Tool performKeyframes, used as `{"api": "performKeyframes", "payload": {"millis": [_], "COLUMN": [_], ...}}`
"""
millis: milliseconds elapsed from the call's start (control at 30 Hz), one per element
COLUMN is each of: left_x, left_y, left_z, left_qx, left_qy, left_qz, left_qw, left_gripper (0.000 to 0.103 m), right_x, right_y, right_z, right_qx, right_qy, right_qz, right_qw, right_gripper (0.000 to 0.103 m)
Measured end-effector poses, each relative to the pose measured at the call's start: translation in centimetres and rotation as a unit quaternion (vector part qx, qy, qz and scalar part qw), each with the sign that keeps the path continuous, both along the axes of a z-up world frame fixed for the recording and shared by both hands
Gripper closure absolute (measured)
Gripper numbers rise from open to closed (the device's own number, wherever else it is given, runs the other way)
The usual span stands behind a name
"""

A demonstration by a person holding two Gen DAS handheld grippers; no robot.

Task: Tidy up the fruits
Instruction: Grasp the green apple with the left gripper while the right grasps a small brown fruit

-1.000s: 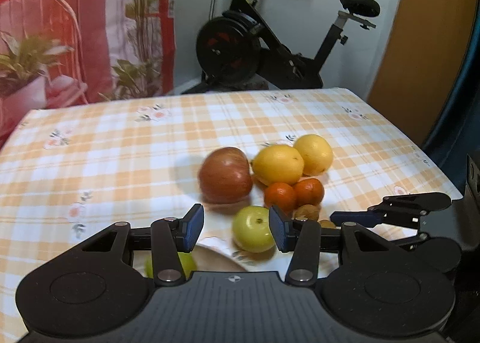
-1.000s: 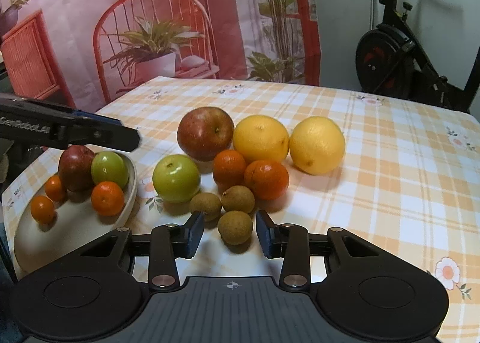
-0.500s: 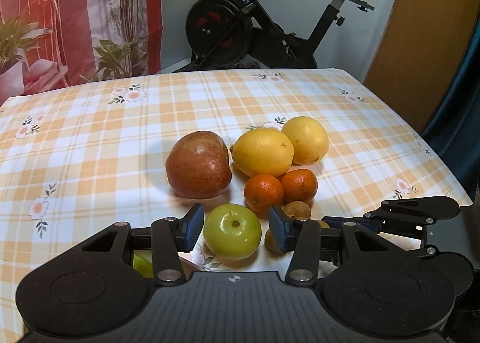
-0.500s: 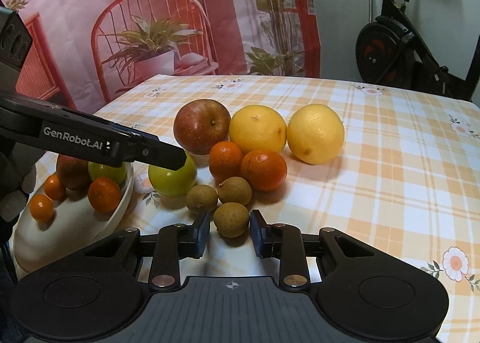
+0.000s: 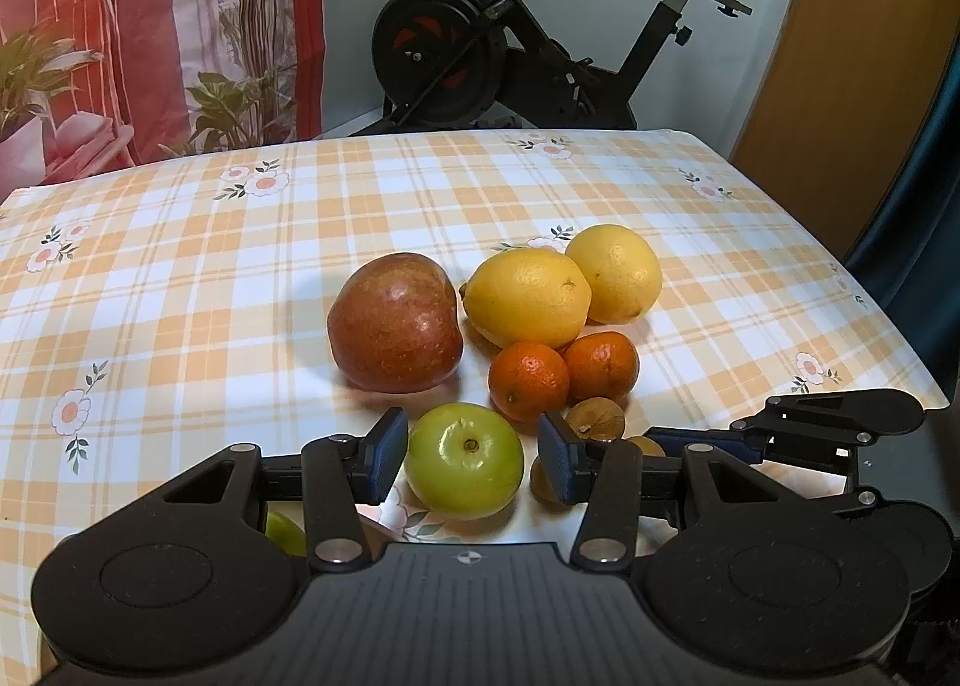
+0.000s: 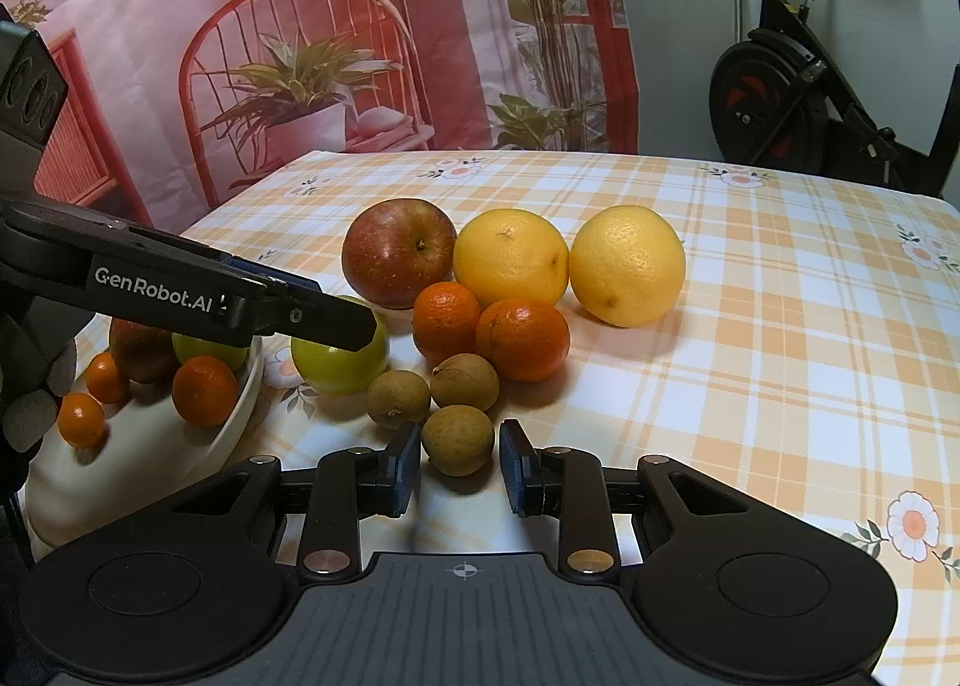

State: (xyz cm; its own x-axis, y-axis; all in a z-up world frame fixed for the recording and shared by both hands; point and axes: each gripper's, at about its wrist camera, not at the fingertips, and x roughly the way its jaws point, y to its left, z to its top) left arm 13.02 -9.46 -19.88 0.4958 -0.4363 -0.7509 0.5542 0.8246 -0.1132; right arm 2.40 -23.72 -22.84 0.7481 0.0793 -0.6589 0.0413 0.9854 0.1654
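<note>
Here my left claw [image 5: 463,455] brackets the green apple [image 5: 462,459], my right claw [image 6: 459,469] the longan [image 6: 458,439], both spread; closing off-centre could roll either fruit off.

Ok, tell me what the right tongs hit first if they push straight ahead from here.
The right tongs would meet the nearest small brown fruit, probably a longan, already sitting between the open fingers. Two more brown fruits lie just behind it.
</note>
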Motion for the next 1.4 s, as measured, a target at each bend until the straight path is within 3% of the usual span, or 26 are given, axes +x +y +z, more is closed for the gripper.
{"api": "performKeyframes", "payload": {"millis": [1067,1400], "left_x": [0.4,-0.7], "left_y": [-0.2,0.8], "left_z": [-1.1,0.3], "left_qx": [0.008,-0.006], "left_qy": [0.008,0.0], "left_qz": [-0.001,-0.008], "left_qw": [0.9999,1.0], "left_gripper": [0.053,0.053], "right_x": [0.1,0.1], "right_y": [-0.1,0.2], "right_z": [-0.1,0.1], "right_qx": [0.001,0.006], "right_qy": [0.0,-0.004], "right_qz": [0.0,0.0], "right_qw": [1.0,1.0], "right_gripper": [0.077,0.079]}}
